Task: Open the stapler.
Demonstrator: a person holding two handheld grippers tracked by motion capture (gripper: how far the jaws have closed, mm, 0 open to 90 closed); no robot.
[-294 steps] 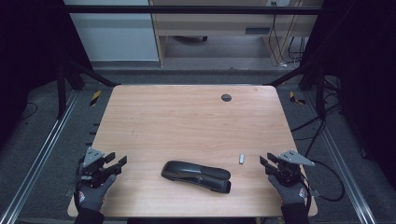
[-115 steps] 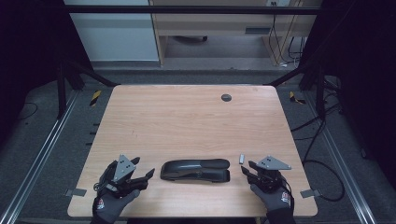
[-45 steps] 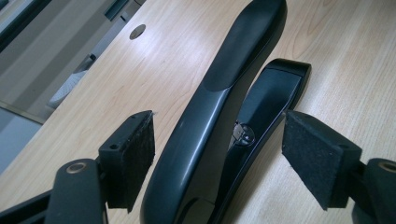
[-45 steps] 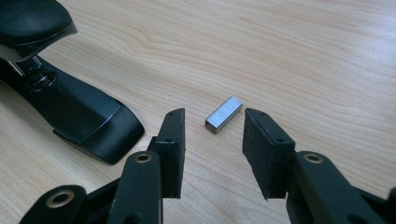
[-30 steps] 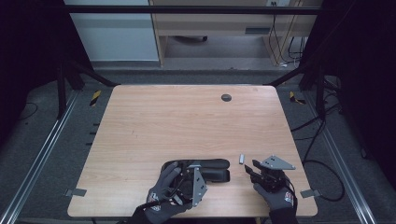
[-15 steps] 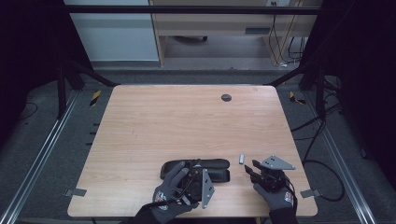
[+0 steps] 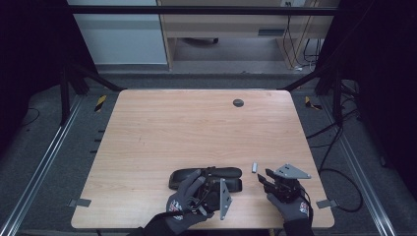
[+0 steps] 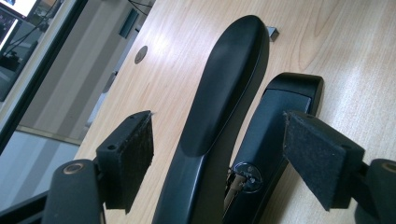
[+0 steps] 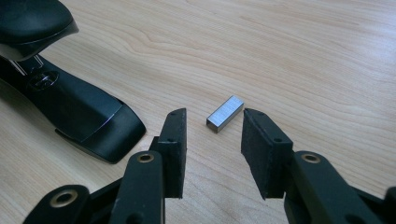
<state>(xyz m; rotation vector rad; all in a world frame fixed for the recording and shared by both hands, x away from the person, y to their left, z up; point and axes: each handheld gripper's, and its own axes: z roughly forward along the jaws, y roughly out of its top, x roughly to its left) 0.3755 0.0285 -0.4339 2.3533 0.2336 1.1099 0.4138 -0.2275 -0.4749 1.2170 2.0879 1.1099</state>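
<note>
Left gripper [image 8: 219,163], jaws spread around black stapler [image 8: 224,98]; right gripper [image 9: 212,149] released near staple strip [image 9: 225,112]; table grommet [image 7: 238,103] far.

From above, my worktop [image 7: 196,128] sits evenly lit while the room around it falls nearly black. The picture there is soft and a little grainy. Looking along my left tool [image 8: 219,158], overhead light leaves a pale sheen on the stapler [image 8: 224,88] lid. The nearest pads blur slightly. Beside my right tool [image 9: 210,149], the staple block [image 9: 225,113] is sharp, casting a faint shadow.
</note>
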